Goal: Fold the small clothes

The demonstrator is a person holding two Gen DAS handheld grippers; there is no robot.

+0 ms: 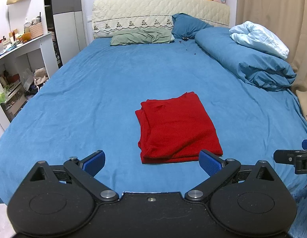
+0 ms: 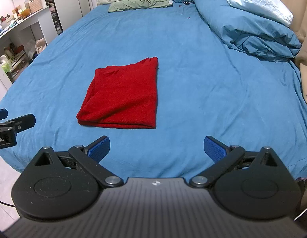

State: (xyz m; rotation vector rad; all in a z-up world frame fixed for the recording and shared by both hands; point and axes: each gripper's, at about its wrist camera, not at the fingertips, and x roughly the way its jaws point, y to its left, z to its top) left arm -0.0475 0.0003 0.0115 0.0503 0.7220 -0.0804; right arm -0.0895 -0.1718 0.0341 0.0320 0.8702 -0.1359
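Folded red knit garment (image 1: 178,128) lies flat near the foot of the bed with the blue sheet (image 1: 94,83), layered edges showing along its left side. Left gripper (image 1: 152,161) fingers spread wide, empty, short of the near hem. Right gripper (image 2: 156,148) likewise wide apart, holding nothing; it is cut off at the left view's edge. Garment type indiscernible.

Wide bare blue bedsheet (image 2: 193,69) lies open on all sides of the folded red knit garment (image 2: 123,97). Bunched blue duvet (image 2: 252,29) topped by a pale blue quilt (image 2: 260,4) blocks the right edge; a green pillow (image 1: 141,36) bounds the head end.
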